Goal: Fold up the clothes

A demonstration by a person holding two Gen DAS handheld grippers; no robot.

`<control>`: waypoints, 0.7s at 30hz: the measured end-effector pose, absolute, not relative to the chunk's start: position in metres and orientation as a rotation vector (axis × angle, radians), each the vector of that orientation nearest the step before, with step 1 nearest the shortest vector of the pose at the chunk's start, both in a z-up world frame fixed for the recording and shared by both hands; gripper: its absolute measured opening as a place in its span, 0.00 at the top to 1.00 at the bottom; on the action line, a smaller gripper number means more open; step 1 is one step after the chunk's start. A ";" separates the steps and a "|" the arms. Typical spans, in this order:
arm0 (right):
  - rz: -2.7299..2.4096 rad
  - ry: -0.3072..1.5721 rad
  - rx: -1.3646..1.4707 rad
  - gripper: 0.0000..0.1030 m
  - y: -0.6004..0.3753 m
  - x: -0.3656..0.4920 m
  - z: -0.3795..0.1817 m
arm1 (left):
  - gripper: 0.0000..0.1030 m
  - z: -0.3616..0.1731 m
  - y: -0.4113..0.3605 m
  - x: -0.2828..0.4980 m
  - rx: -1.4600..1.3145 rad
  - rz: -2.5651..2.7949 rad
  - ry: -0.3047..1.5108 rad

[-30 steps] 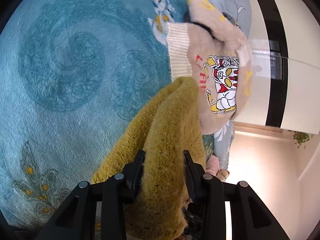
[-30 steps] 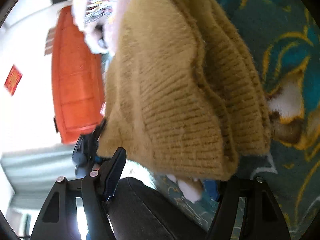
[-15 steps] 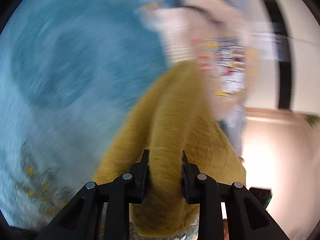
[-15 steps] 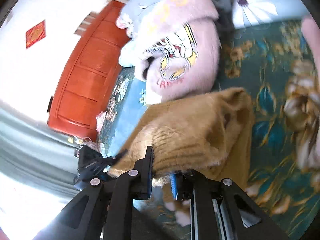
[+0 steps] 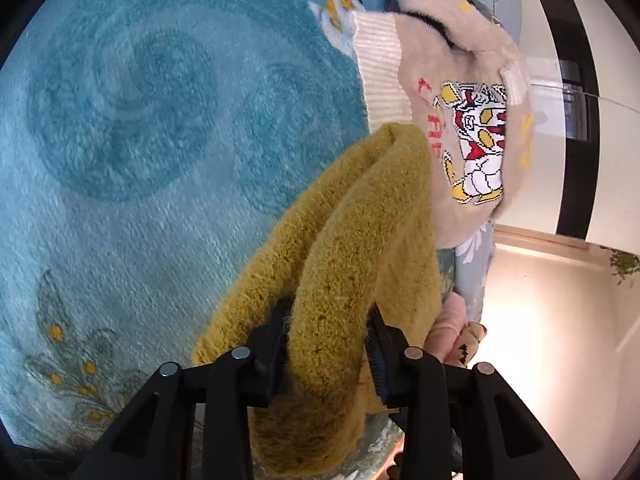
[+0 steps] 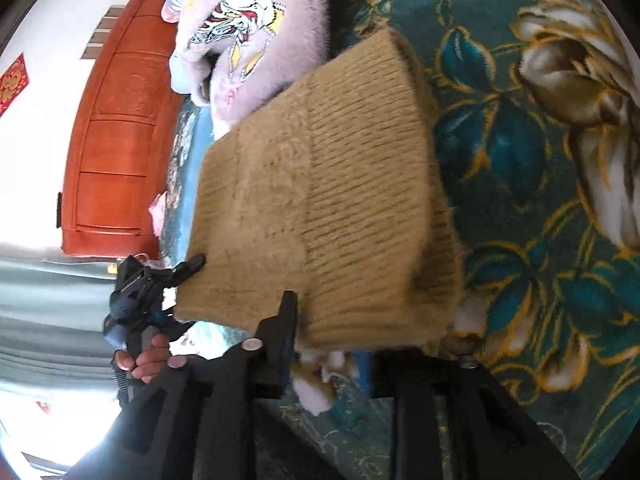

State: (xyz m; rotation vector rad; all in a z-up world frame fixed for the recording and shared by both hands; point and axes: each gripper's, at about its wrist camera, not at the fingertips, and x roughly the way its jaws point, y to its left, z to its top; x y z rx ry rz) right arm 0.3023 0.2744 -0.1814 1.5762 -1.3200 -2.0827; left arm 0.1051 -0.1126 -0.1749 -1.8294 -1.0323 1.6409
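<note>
Daylight fills both views. Glare washes out the window at the right view's lower left and the floor in the left view. Fisheye bending curves the edges, dark corners ring each frame, and the yellow sweater looks slightly blurred.

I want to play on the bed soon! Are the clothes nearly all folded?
Not yet. The yellow sweater already looks folded into a block, with the left gripper clamped on it. The cartoon sweater behind it is rumpled and unfolded.
</note>
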 end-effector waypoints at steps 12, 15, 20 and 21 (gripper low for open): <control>-1.950 -1.161 1.636 0.56 0.187 0.290 -0.211 | 0.64 -0.171 -0.127 0.104 -1.764 1.638 -1.164; -2.001 -1.154 1.697 0.78 0.183 0.284 -0.214 | 0.65 -0.167 -0.126 0.101 -1.749 1.663 -1.131; -2.113 -1.090 1.661 0.91 0.193 0.289 -0.189 | 0.77 -0.154 -0.124 0.097 -1.694 1.719 -1.032; -2.159 -1.081 1.619 0.91 0.199 0.291 -0.176 | 0.78 -0.153 -0.124 0.097 -1.688 1.719 -1.022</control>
